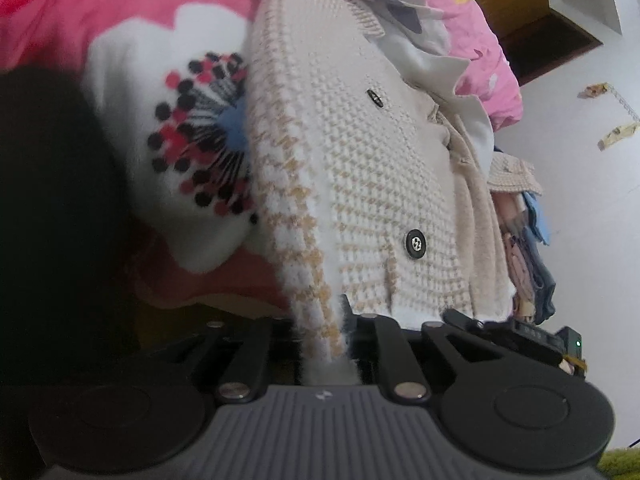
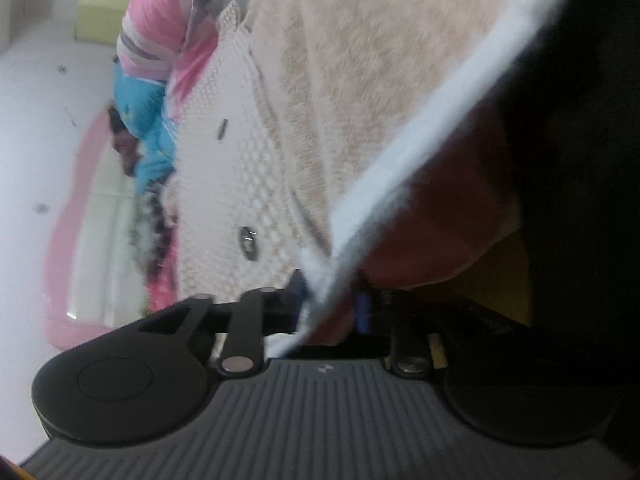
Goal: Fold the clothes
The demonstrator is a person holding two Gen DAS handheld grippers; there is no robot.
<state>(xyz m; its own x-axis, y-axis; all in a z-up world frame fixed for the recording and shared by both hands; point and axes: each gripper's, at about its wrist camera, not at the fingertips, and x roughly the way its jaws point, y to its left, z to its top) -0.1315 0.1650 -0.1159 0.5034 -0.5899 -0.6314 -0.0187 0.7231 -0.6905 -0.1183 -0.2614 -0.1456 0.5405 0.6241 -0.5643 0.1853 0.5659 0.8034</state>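
Observation:
A cream and tan knit cardigan (image 1: 360, 184) with black buttons (image 1: 415, 243) lies on a pink floral bedspread (image 1: 120, 32). My left gripper (image 1: 324, 320) is shut on the cardigan's fuzzy white and tan edge band, which runs down between its jaws. In the right wrist view the same cardigan (image 2: 360, 80) fills the frame, blurred. My right gripper (image 2: 332, 300) is shut on its white edge band (image 2: 420, 140), pulled taut. The right side of that view is dark and hidden.
A white collared garment (image 1: 440, 60) lies under the cardigan's neck. More clothes (image 1: 528, 240) are piled at the bed's far edge. A brown shelf (image 1: 540, 28) hangs on the white wall. Blue fabric (image 2: 148, 120) and a pink headboard (image 2: 64, 240) show at left.

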